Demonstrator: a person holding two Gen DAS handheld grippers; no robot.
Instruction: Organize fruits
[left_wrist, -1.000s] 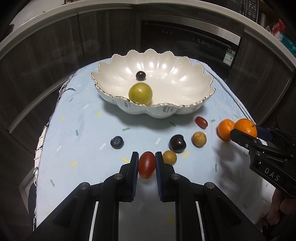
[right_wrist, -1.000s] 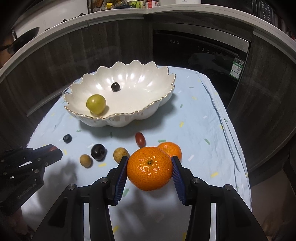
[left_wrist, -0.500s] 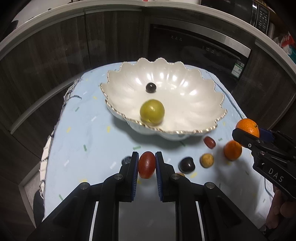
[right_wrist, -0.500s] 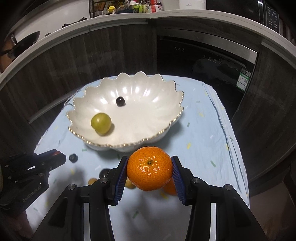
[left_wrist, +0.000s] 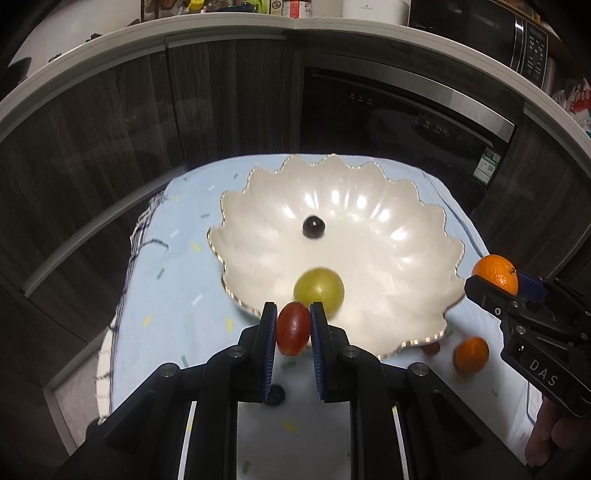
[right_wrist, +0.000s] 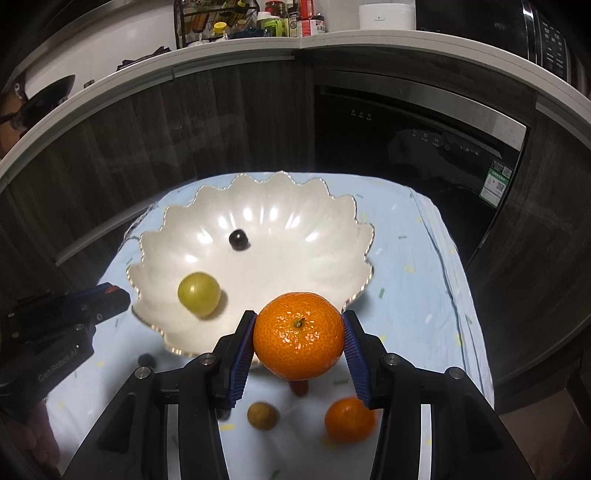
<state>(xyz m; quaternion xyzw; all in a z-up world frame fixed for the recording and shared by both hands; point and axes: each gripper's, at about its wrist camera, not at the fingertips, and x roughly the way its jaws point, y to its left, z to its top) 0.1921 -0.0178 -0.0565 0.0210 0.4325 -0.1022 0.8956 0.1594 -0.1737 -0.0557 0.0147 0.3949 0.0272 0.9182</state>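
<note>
Left gripper (left_wrist: 293, 328) clenched the red grape (left_wrist: 293, 328), right gripper (right_wrist: 299, 336) the mandarin (right_wrist: 298, 335) — both seemingly above the bowl (left_wrist: 436, 236) rim. Early release — 2 fruits could bounce off.

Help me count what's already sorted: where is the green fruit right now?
The green fruit lies inside the white scalloped bowl, on its near left side in the right wrist view, nearer than the small dark berry.
</note>
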